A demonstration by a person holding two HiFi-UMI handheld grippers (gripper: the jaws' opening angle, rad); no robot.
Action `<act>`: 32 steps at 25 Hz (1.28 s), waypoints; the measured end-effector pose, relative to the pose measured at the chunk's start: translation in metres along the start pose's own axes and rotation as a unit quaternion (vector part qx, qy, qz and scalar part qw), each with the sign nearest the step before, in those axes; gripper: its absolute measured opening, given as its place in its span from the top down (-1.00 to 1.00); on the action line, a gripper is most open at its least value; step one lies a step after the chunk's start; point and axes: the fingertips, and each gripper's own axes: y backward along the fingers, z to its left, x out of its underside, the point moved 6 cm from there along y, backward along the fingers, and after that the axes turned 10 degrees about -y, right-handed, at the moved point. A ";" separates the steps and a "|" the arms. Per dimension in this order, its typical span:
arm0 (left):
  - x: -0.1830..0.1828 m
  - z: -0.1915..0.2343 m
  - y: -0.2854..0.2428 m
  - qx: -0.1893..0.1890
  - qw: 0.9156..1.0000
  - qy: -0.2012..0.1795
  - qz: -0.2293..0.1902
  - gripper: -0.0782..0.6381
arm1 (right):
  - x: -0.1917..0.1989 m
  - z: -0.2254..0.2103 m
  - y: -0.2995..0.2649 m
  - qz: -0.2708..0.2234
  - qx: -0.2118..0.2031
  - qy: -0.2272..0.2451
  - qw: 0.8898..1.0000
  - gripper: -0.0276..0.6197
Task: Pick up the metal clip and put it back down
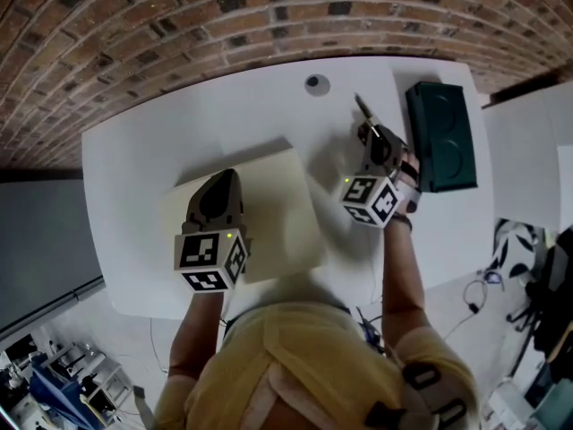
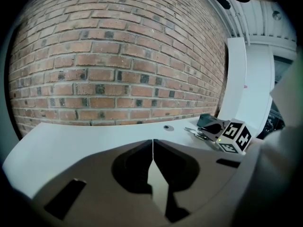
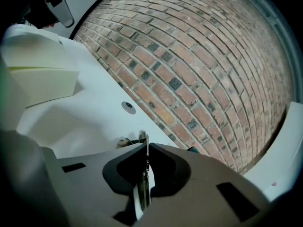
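Observation:
The metal clip (image 1: 362,108) is a thin silvery piece on the white table (image 1: 143,150), near its far edge. My right gripper (image 1: 371,133) is shut on the clip's near end. In the right gripper view the clip (image 3: 140,137) pokes out past the closed jaws of the right gripper (image 3: 147,151), with a metal strip pinched between them. My left gripper (image 1: 225,177) hangs over a cream pad (image 1: 282,213), shut and with nothing in it. In the left gripper view, that gripper's (image 2: 152,150) jaws meet in a thin line, and the clip (image 2: 193,132) shows far right.
A dark green box (image 1: 440,137) lies just right of the right gripper. A round grommet (image 1: 315,84) sits in the table near the brick wall. The cream pad (image 3: 42,74) lies left of the right gripper. White panels stand past the table's right end.

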 end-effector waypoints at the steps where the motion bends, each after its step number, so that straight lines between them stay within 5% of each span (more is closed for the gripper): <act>1: 0.001 0.001 0.002 -0.002 1.000 0.001 -0.001 0.77 | -0.001 0.000 0.002 -0.001 -0.001 -0.001 1.000 0.88; 32: 0.045 0.062 0.129 -0.090 0.993 0.048 -0.053 0.77 | -0.065 0.031 0.119 -0.063 -0.042 0.002 0.997 0.89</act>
